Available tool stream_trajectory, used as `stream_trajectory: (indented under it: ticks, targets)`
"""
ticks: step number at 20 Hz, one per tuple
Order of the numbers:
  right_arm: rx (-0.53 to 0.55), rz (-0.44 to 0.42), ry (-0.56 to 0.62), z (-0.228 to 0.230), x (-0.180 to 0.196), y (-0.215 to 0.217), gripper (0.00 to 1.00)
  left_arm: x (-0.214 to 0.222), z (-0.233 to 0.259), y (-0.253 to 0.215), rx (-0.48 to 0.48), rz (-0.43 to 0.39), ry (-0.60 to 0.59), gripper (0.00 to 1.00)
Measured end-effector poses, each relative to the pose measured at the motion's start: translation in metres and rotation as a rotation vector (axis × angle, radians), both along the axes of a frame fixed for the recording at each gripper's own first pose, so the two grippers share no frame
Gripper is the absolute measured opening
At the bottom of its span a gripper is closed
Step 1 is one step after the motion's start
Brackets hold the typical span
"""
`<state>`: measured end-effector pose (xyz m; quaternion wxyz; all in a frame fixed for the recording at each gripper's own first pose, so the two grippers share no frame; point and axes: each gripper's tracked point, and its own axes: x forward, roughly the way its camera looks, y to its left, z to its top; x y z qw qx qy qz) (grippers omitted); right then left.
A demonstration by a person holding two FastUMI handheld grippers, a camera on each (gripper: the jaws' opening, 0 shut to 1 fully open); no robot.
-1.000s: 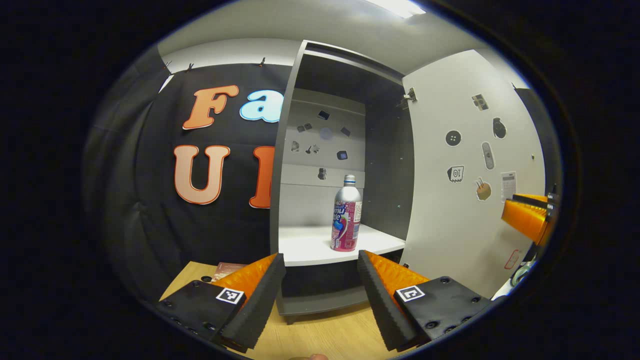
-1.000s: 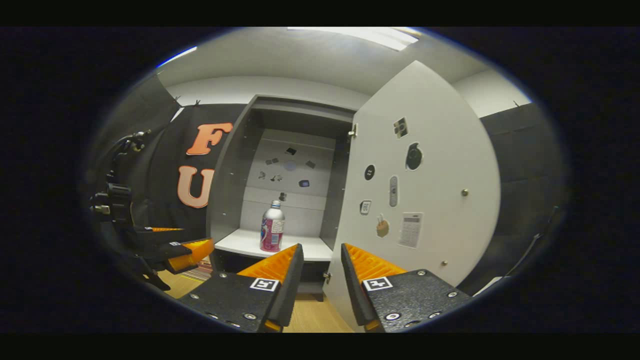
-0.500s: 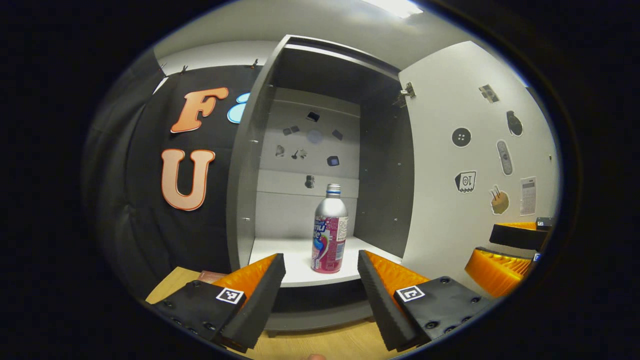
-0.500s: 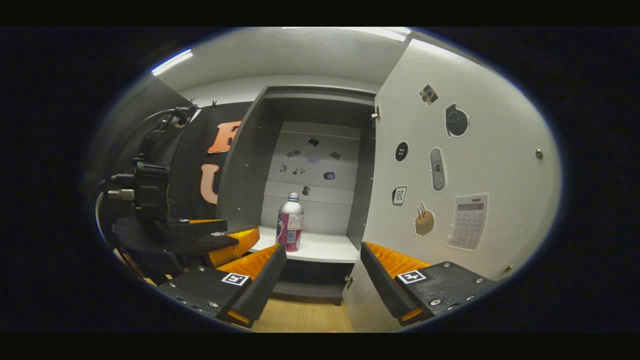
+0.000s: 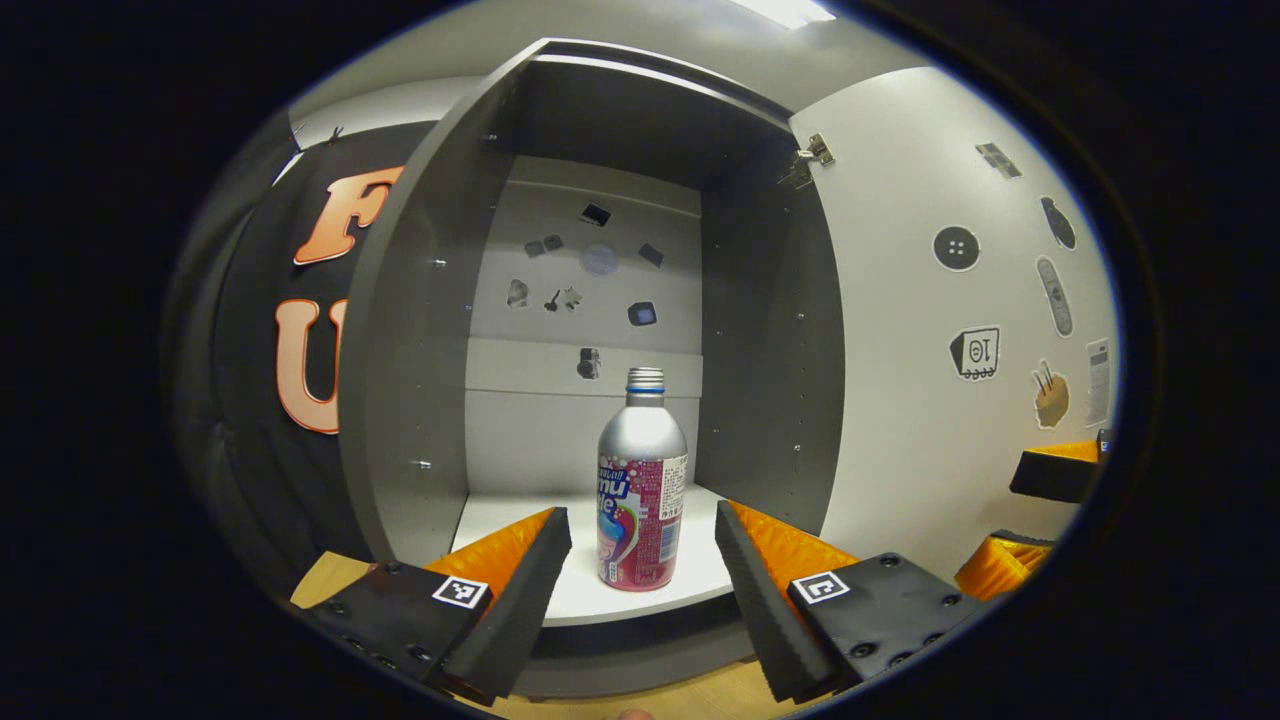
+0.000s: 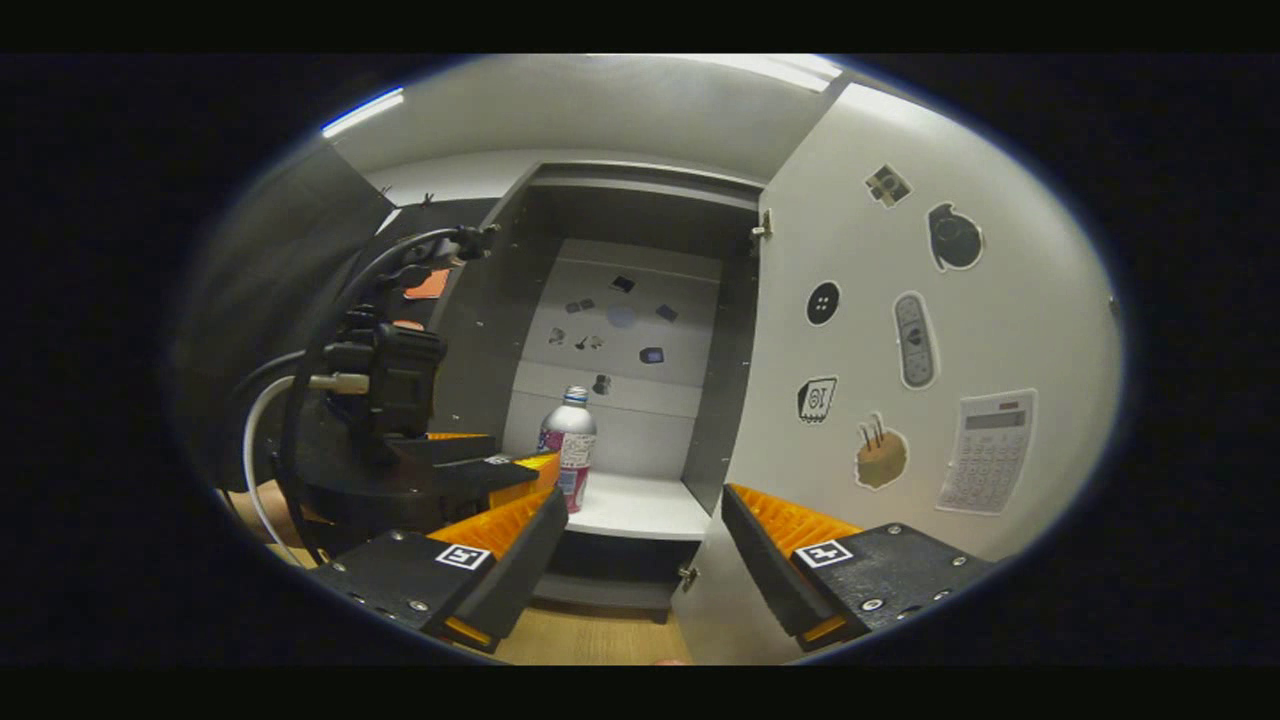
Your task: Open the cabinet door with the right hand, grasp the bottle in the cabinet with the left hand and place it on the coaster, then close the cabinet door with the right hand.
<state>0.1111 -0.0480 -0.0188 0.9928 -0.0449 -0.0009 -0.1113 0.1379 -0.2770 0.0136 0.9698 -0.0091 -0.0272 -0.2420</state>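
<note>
Closer now than a second ago, the left gripper (image 5: 642, 560) has pushed right up to the open cabinet (image 5: 420, 330), and the bottle (image 5: 641, 480) looms much larger between its fingers. Those fingers are spread wide, one on each side of the bottle, neither touching it. The bottle stands upright on the white shelf (image 5: 690, 590), near its front edge. Behind it, small stickers dot the cabinet's back panel. Off to the right, the cabinet door (image 5: 960, 420) hangs swung open, stickers on its inner face. Over in the right gripper view, the left gripper (image 6: 520, 470) sits at the left, level with the bottle (image 6: 570, 445). The right gripper (image 6: 640, 545) hangs wide open, holding nothing, just beside the door's (image 6: 900, 330) lower edge.
</note>
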Motion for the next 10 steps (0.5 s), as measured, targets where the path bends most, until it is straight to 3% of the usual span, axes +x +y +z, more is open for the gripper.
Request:
stream_trajectory:
  ticks: [10]
  targets:
    - [0.031,-0.038,0.095,-0.039,0.035,-0.007,0.95,0.071,-0.029,-0.030,0.059,-0.036,0.023,0.95]
